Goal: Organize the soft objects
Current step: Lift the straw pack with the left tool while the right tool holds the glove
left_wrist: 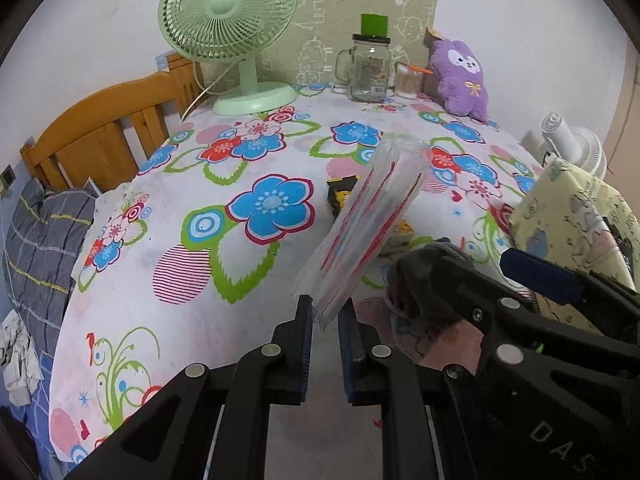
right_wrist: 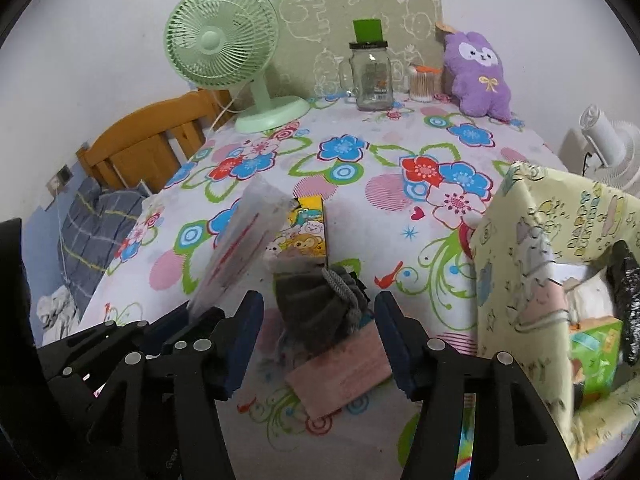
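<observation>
Pinching the clear plastic bag tight, the left gripper held it above the bench while the right gripper, fingers wide and empty, straddled the grey soft bundle, which wanted a centred, low grasp.

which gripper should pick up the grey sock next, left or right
Right. The right gripper stands open with the grey sock lying between its fingers on the pink cloth. The left gripper is shut on the clear plastic bag, so it is probably busy.
</observation>
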A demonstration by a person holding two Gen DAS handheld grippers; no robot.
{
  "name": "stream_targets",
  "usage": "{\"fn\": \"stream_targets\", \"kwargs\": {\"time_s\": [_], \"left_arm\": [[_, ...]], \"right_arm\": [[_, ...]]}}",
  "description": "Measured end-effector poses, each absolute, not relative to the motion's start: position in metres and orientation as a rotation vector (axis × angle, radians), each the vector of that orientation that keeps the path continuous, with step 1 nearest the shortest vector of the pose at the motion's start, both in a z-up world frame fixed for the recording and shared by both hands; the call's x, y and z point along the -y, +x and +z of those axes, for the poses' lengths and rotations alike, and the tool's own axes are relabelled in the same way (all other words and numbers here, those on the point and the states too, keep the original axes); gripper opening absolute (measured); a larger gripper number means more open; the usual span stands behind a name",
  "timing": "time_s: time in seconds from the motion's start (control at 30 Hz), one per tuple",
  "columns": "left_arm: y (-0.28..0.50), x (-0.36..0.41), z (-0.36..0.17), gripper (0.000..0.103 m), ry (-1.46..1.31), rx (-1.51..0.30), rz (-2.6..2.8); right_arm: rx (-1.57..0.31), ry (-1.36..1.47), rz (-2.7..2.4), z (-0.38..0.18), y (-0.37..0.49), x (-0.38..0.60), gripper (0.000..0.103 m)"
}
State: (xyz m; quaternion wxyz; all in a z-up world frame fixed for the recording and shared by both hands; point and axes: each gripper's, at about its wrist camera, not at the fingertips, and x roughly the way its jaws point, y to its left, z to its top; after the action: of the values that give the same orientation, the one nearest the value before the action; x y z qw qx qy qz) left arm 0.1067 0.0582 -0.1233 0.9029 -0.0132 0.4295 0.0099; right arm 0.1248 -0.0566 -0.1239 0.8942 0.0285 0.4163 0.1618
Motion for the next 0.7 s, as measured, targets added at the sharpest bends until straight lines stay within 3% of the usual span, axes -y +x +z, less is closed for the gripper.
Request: {"fn": "stream_targets", "kwargs": {"time_s": [0.23,0.43,0.7], "left_arm": [[0.119,-0.061,-0.137,0.01,-0.036,-0.927,0.014],[0.121,-0.06,-0.14,0.01,-0.035,-0.94,0.01],[0.114,-0.053,-0.126,0.01,-0.029,-0.905,-0.005]], "right_arm": [[-0.926,0.05,0.348,-0.143,0.142,0.045,0.061],[-0.935,0.041,0.339,-0.148,0.144,0.043,0.043],[-0.905,0.044,0.34,-0.135,0.134,0.047,0.04]]}}
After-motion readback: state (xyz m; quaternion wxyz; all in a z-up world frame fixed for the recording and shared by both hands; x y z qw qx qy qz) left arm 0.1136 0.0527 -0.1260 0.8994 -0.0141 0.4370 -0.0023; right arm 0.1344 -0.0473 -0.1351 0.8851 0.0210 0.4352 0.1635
